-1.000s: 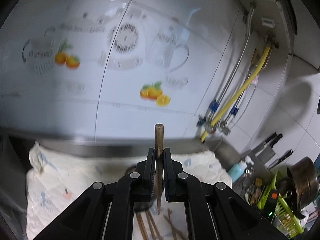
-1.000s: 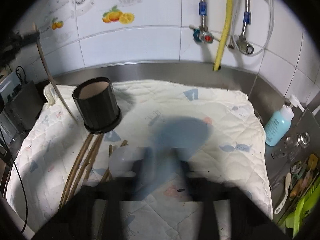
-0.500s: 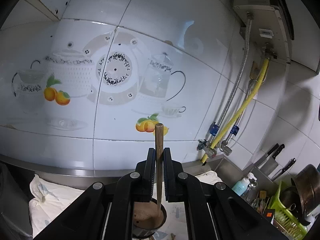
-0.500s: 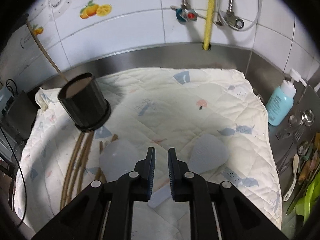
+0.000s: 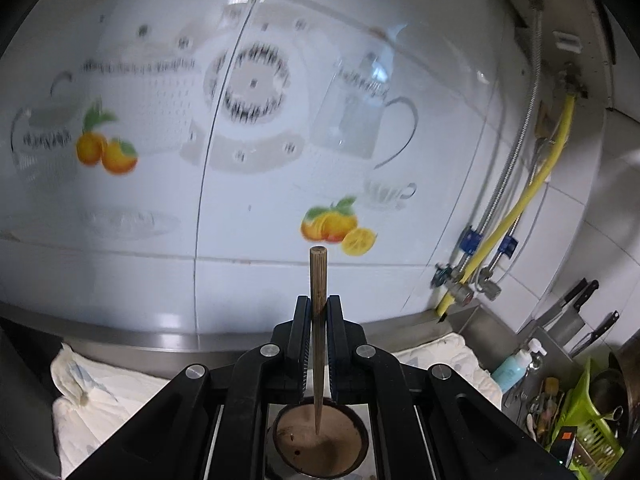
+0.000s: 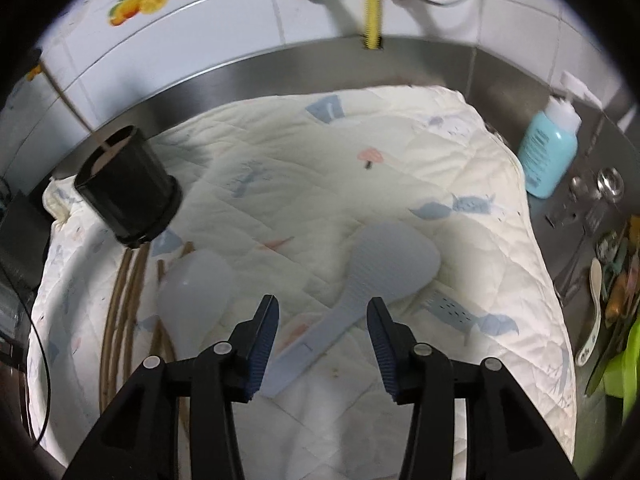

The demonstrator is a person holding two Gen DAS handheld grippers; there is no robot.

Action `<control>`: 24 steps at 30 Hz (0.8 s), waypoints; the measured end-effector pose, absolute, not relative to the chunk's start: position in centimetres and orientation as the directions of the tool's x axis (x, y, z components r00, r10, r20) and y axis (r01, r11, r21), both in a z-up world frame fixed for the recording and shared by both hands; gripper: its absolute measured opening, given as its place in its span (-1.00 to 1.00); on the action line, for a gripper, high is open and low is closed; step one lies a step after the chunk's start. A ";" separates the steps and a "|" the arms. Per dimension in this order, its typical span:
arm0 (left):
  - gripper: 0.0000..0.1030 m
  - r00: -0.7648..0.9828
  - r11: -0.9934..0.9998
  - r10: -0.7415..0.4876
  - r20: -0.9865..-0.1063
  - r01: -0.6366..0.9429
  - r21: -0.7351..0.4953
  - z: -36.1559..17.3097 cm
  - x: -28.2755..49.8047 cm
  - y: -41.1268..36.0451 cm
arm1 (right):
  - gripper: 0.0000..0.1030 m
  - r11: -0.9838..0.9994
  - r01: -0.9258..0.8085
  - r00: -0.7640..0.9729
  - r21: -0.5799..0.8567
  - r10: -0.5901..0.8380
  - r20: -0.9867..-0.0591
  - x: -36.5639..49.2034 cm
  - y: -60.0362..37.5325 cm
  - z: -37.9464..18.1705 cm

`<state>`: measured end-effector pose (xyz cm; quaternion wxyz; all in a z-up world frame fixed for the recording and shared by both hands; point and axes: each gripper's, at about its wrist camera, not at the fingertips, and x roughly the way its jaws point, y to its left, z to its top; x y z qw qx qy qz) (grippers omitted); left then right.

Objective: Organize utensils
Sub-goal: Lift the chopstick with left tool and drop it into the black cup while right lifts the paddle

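Left gripper [image 5: 318,312] pinching chopstick [image 5: 318,292], tip over cup [image 5: 320,436], cup bottom cut off. Right gripper [image 6: 323,312] opening over paddle [image 6: 372,276], nothing pinched. More chopsticks [image 6: 120,304] half hidden under spoon [image 6: 196,292].

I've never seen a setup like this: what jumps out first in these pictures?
A single wooden chopstick stands upright, pinched in the left gripper directly above a black cup. The right gripper, jaws opening and empty, hangs over a pale blue rice paddle on a quilted cloth.
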<state>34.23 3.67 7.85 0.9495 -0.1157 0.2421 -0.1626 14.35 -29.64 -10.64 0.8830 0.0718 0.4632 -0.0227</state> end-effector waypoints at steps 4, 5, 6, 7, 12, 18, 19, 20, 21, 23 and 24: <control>-0.86 0.808 0.923 -0.363 -0.463 0.244 -0.298 5.8 35.5 3.4 | -0.02 0.978 0.166 0.552 0.129 0.016 -0.833 14.7 -31.0 -11.3; -0.86 0.801 0.922 -0.366 -0.474 0.243 -0.301 5.3 35.8 3.3 | -0.02 0.974 0.179 0.549 0.135 0.015 -0.836 14.7 -31.4 -11.5; -0.86 0.792 0.921 -0.368 -0.488 0.239 -0.307 4.7 36.2 3.3 | -0.02 0.972 0.191 0.545 0.140 0.014 -0.838 14.8 -31.7 -11.6; -0.86 0.785 0.920 -0.371 -0.497 0.236 -0.313 4.2 36.5 3.3 | -0.02 0.966 0.211 0.542 0.151 0.013 -0.840 14.8 -32.2 -11.8; -0.86 0.755 0.915 -0.382 -0.533 0.227 -0.335 2.4 37.7 3.3 | -0.02 0.941 0.251 0.547 0.226 0.054 -0.835 15.4 -33.9 -12.4; -0.83 0.747 0.920 -0.371 -0.552 0.217 -0.326 1.6 38.7 2.9 | -0.02 0.874 0.302 0.577 0.381 0.151 -0.803 16.0 -36.1 -13.4; -0.83 0.742 0.921 -0.370 -0.558 0.218 -0.322 1.5 38.9 2.7 | -0.02 0.865 0.302 0.584 0.400 0.164 -0.795 16.0 -36.3 -13.5; -0.83 0.739 0.923 -0.369 -0.563 0.219 -0.316 1.4 38.9 2.6 | -0.02 0.853 0.306 0.592 0.423 0.177 -0.786 16.0 -36.7 -13.6; -0.83 0.739 0.924 -0.367 -0.565 0.221 -0.311 1.4 38.9 2.6 | -0.02 0.843 0.307 0.601 0.442 0.189 -0.777 16.1 -36.9 -13.7; -0.83 0.739 0.926 -0.363 -0.568 0.220 -0.306 1.3 38.8 2.7 | -0.02 0.825 0.303 0.616 0.477 0.213 -0.758 16.3 -37.4 -13.9; -0.83 0.735 0.924 -0.369 -0.569 0.222 -0.312 1.1 38.9 2.7 | -0.02 0.818 0.301 0.621 0.491 0.222 -0.751 16.4 -37.5 -14.0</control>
